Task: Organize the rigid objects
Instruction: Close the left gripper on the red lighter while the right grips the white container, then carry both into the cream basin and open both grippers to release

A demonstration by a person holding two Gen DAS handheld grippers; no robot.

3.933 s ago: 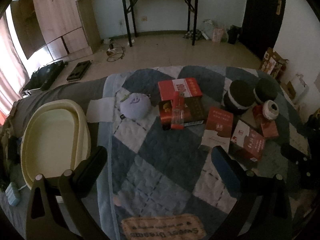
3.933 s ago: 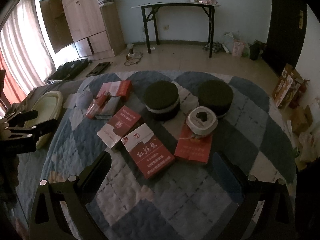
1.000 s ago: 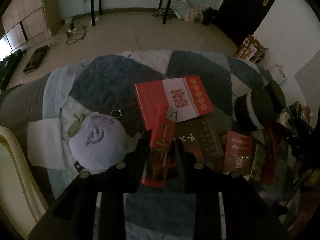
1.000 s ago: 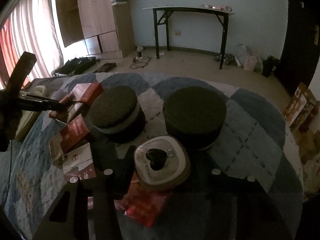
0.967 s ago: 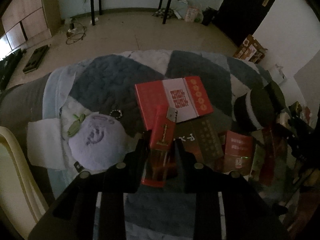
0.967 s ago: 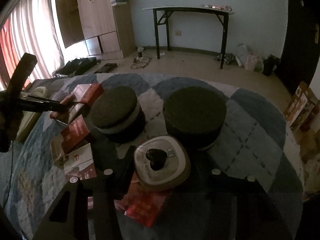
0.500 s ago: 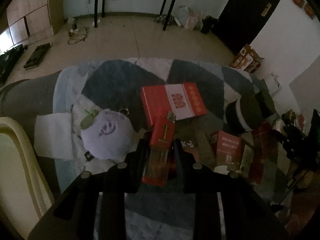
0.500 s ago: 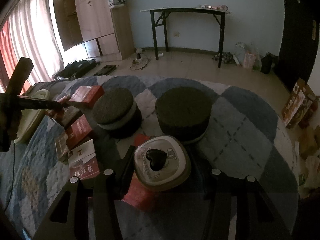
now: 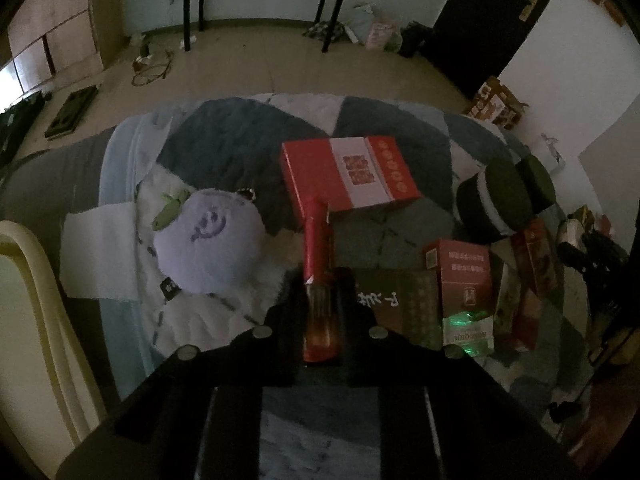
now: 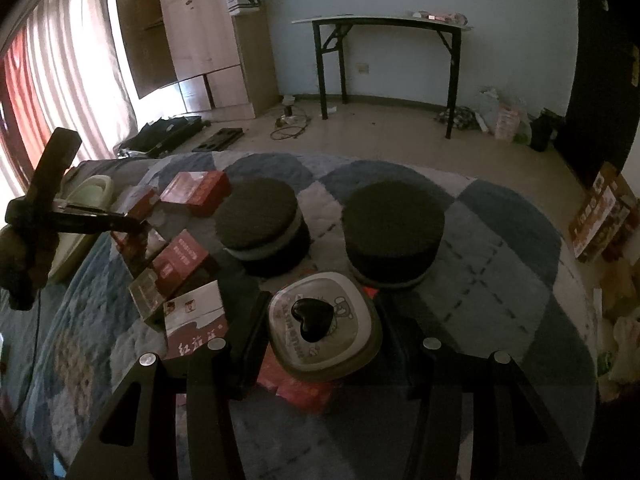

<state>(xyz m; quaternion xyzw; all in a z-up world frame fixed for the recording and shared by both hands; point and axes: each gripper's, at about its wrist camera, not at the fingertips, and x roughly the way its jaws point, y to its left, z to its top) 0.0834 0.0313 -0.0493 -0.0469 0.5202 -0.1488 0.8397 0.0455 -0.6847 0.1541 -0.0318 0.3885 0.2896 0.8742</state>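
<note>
Boxes and tins lie scattered over the checked quilt on the bed, beside the cream tub at its left edge. Two dark round tins sit side by side at mid-quilt; the big red-and-white box lies farther off, next to the lilac plush. Smaller red boxes crowd between them. Your right gripper is clamped on the rounded white container with the black heart knob — it sits above a red packet. Your left gripper has just been closing, and its narrow jaws now pinch the slim red box, smallest of the lot, its far end pointing toward the red-and-white box.
</note>
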